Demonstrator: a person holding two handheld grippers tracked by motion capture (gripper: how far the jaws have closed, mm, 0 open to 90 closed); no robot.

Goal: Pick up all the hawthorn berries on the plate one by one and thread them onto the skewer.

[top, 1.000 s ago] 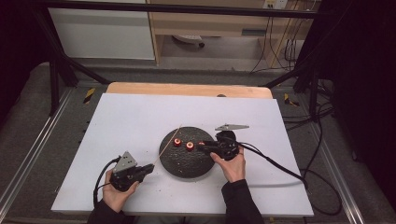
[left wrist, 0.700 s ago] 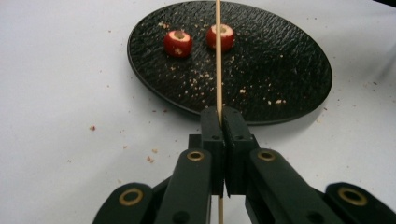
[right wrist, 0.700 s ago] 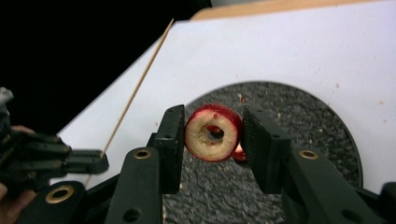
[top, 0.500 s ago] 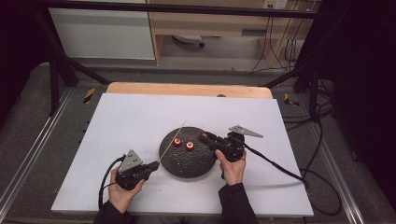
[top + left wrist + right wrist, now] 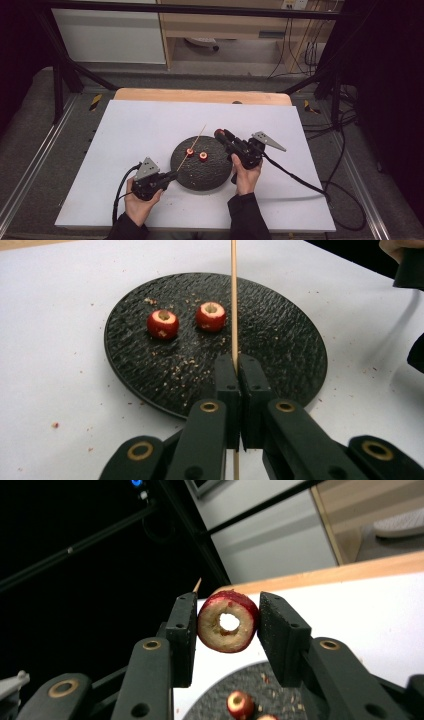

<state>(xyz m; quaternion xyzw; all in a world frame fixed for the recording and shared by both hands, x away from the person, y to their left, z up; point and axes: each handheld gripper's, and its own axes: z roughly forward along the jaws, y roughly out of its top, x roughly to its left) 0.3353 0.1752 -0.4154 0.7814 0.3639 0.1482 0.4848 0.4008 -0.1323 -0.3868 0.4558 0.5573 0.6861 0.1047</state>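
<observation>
Your table (image 5: 150, 125) is covered by a white sheet, with a strip of bare wood along its far edge. Near the middle of the sheet, on your side, lies the round black plate (image 5: 210, 172), rough-surfaced and scattered with crumbs.

Your right gripper (image 5: 220, 134) hangs over the plate's far right rim, tilted up and pointing toward the far left. Its jaws are clamped on a cored red fruit (image 5: 228, 621), one pad on each side, and the hole through the fruit faces the camera in the right gripper view.

Your left gripper (image 5: 172, 175) sits at the plate's near left rim. Its jaws are pressed tight together on a thin wooden skewer (image 5: 233, 300), which runs from the jaws out over the plate toward the far side.

Two more cored fruits rest on the plate's far half, one to the left (image 5: 162, 324) and one to the right (image 5: 210, 316), just beside each other. In the left gripper view the skewer passes just right of the right one.
</observation>
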